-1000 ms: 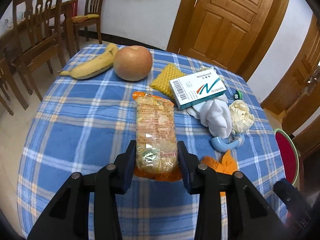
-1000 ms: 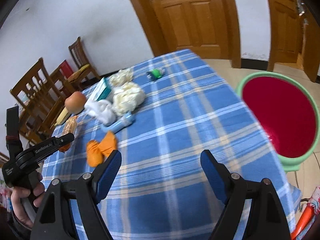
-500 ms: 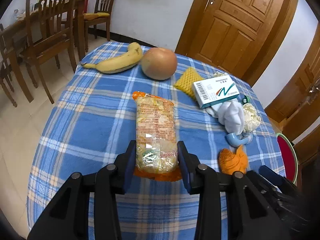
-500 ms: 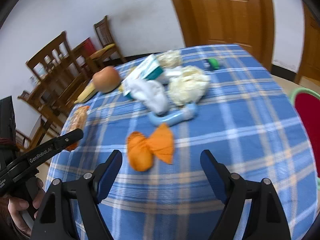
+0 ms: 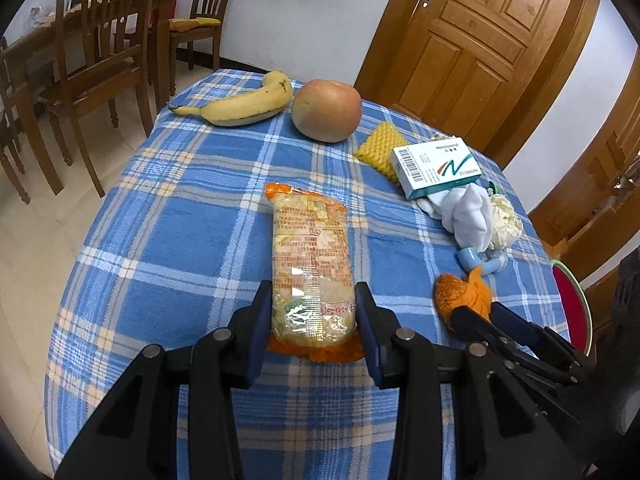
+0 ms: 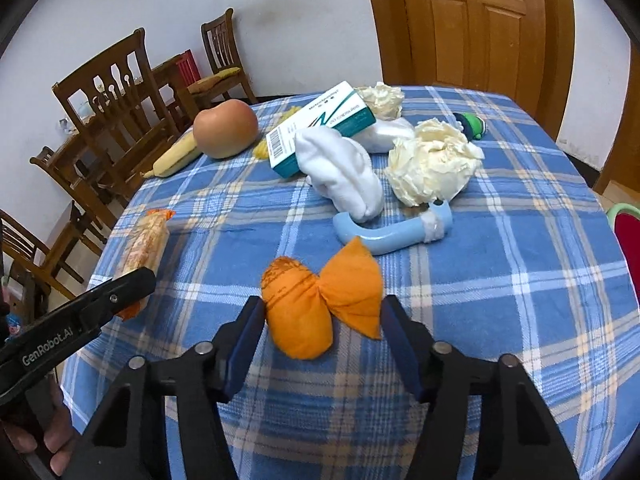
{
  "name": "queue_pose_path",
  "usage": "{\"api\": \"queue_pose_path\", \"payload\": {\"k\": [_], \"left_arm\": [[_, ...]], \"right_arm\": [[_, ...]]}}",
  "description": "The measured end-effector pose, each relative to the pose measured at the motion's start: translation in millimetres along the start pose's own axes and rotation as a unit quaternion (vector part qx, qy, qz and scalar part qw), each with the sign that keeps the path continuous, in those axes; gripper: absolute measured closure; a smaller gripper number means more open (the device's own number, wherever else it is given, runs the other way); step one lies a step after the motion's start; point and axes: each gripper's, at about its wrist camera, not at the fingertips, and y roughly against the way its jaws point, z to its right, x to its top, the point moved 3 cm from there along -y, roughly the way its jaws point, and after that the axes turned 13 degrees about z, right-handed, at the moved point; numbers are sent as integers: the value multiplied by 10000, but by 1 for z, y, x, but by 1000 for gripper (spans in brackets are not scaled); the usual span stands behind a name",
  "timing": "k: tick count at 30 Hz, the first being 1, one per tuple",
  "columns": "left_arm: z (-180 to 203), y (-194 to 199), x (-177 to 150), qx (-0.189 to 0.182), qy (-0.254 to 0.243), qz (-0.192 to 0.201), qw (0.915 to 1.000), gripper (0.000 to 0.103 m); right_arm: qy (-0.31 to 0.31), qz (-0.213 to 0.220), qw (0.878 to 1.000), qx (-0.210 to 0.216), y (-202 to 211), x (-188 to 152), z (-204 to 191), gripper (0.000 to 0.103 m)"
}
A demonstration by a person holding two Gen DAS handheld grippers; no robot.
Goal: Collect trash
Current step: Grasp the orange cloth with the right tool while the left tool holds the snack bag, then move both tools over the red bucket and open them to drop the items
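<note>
Right gripper (image 6: 322, 320) advanced; closing fingers (image 6: 246, 330) flank orange wrapper (image 6: 320, 304).

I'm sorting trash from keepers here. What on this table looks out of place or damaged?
Crumpled cream paper wads and a white sock lie heaped against the medicine box, which rests tilted on them. The banana and apple look intact. Nothing has spilled.
</note>
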Motion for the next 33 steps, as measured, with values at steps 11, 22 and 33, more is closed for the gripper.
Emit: {"api": "queue_pose_path", "payload": {"k": [11,22,33], "left_arm": [[15,10,-3,-151,-119,-1,9998,63],[50,24,-7,-475,-367,-2,9982,63],[111,27,-14,-1129,-701,-236,9908,63]], "right_arm": [[-346,-5,9980,523,14,-9,4,67],[-685,270,9968,324,55,-14,34,67],[-1158,655,9908,-234,101,-16,93,67]]}}
